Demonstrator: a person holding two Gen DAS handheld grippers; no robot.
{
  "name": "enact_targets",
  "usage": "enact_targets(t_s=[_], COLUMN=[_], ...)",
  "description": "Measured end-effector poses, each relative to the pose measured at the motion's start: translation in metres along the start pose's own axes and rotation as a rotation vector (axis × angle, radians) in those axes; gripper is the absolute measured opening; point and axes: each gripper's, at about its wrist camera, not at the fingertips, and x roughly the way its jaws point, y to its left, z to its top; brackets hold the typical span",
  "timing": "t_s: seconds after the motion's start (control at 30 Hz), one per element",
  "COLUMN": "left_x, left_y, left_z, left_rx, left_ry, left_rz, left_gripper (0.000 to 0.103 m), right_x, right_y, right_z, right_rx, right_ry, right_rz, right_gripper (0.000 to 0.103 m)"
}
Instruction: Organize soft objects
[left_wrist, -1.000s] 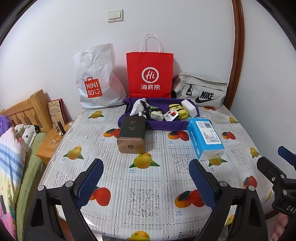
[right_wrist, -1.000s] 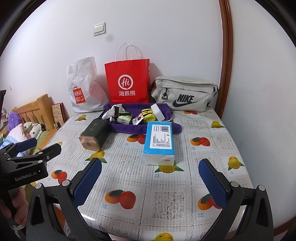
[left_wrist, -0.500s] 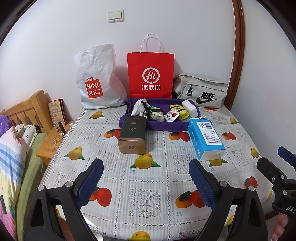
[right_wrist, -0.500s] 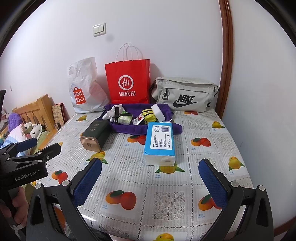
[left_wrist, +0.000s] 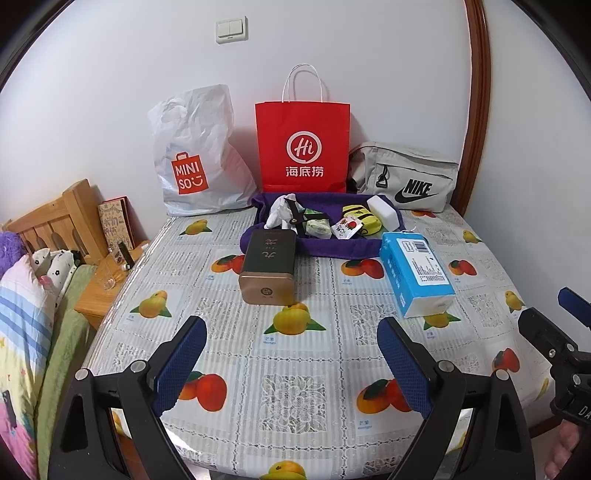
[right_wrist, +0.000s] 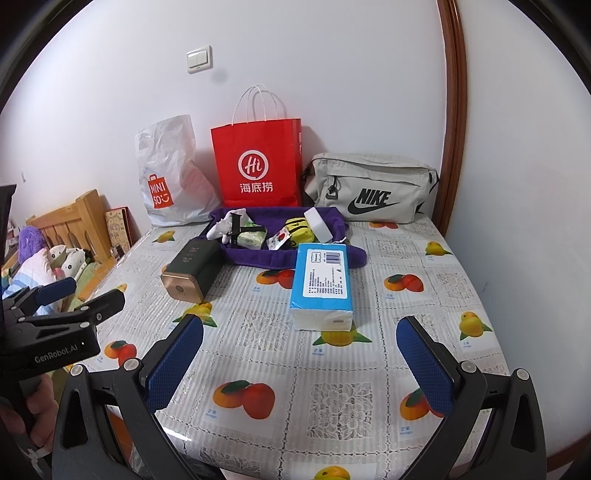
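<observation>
Hovering over the near edge of the counter (left_wrist: 295, 369), the left gripper (left_wrist: 291, 354) has its blue-padded fingers spread wide with nothing between them. Far left, off the counter, a wooden headboard (left_wrist: 55, 221) and bedding (left_wrist: 22, 314) show, with a booklet (left_wrist: 116, 225) leaning by the wall. At the back of the counter, from left to right, stand a white Miniso bag (left_wrist: 195, 158), a red paper bag (left_wrist: 303, 147) and a grey Nike bag (left_wrist: 406, 177), all against the wall. Just in front of them lies a purple cloth (left_wrist: 321, 243) with raised edges, holding a white soft toy (left_wrist: 279, 210), a pale green packet (left_wrist: 319, 227), a small printed packet (left_wrist: 347, 227), a yellow-and-black item (left_wrist: 360, 218) and a white block (left_wrist: 384, 210). A dark tin (left_wrist: 269, 266) with a gold end lies on its side, its far end touching the cloth's front left edge. Right of it, a blue tissue pack (left_wrist: 417, 273) lies lengthwise, its far end at the cloth's front right corner. The right gripper (right_wrist: 299, 358) also hangs above the near edge, fingers wide apart and holding nothing; in its view the tissue pack (right_wrist: 321, 284) sits straight ahead between the fingers but well beyond them, the tin (right_wrist: 190, 269) lies to the left, and the cloth (right_wrist: 280, 254) is behind both. Each gripper appears at the edge of the other's view, the two well apart. The counter's covering is printed with oranges, mangoes and lace squares.
</observation>
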Motion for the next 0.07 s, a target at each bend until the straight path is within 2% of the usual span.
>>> enact_targets(t_s=[0.07], left_x=[0.0050], left_y=[0.0014], left_z=[0.0021], left_rx=[0.001], left_ry=[0.004], left_rz=[0.000], left_gripper=[0.095], right_x=[0.0063], right_y=[0.0007], right_z=[0.0002], right_rx=[-0.003], right_ry=[0.006], right_rz=[-0.001], right_gripper=[0.103])
